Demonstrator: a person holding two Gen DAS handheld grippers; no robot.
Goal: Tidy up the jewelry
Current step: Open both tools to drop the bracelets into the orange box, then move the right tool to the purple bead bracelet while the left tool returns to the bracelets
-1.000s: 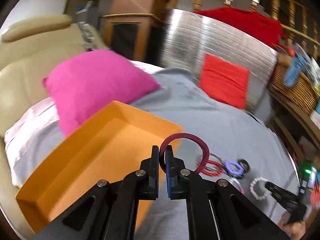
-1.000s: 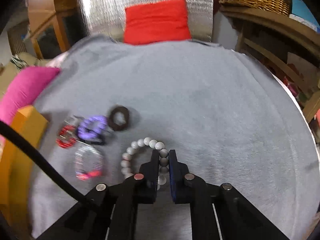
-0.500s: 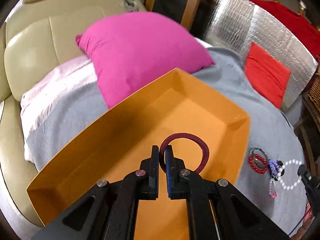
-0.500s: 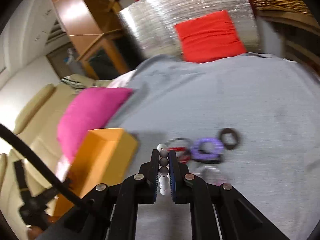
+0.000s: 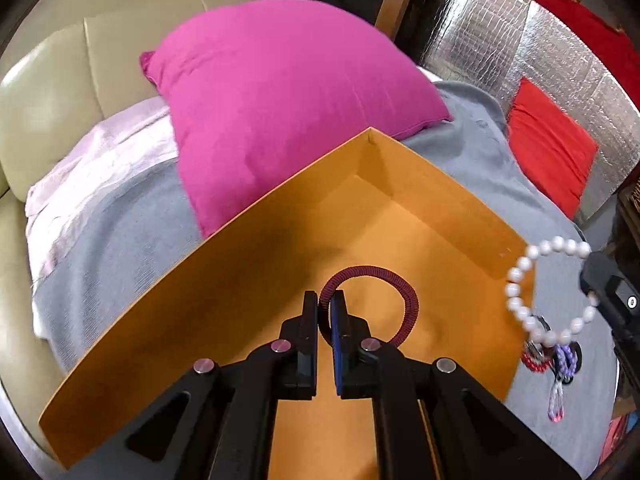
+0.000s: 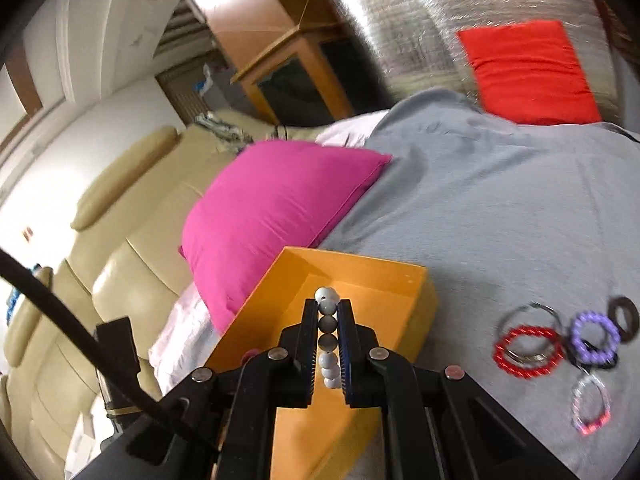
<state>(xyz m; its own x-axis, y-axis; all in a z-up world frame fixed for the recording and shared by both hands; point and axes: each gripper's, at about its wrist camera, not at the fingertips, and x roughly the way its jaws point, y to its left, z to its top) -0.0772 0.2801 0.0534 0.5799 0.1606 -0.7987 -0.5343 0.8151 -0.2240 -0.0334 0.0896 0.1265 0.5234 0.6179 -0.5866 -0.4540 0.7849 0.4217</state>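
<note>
My left gripper [image 5: 326, 308] is shut on a dark red corded bracelet [image 5: 404, 292] and holds it just above the floor of the orange box [image 5: 248, 264]. My right gripper [image 6: 328, 316] is shut on a white bead bracelet [image 6: 326, 336] above the box's [image 6: 372, 276] near edge. In the left wrist view the white bead bracelet [image 5: 520, 276] hangs from the right gripper at the box's right edge. A red bead bracelet [image 6: 528, 352], a purple one [image 6: 596, 336], a dark ring [image 6: 624, 318] and a clear-and-pink bracelet [image 6: 592, 408] lie on the grey blanket [image 6: 500, 200].
A magenta pillow [image 5: 280, 92] lies right behind the box. A beige leather sofa [image 6: 100, 264] is to the left. A red cushion [image 6: 524, 72] leans on a silver foil panel [image 5: 520, 40] at the back.
The left gripper has sunk lower into the box with the dark red bracelet. The right gripper has carried the white bead bracelet from the blanket over to the box.
</note>
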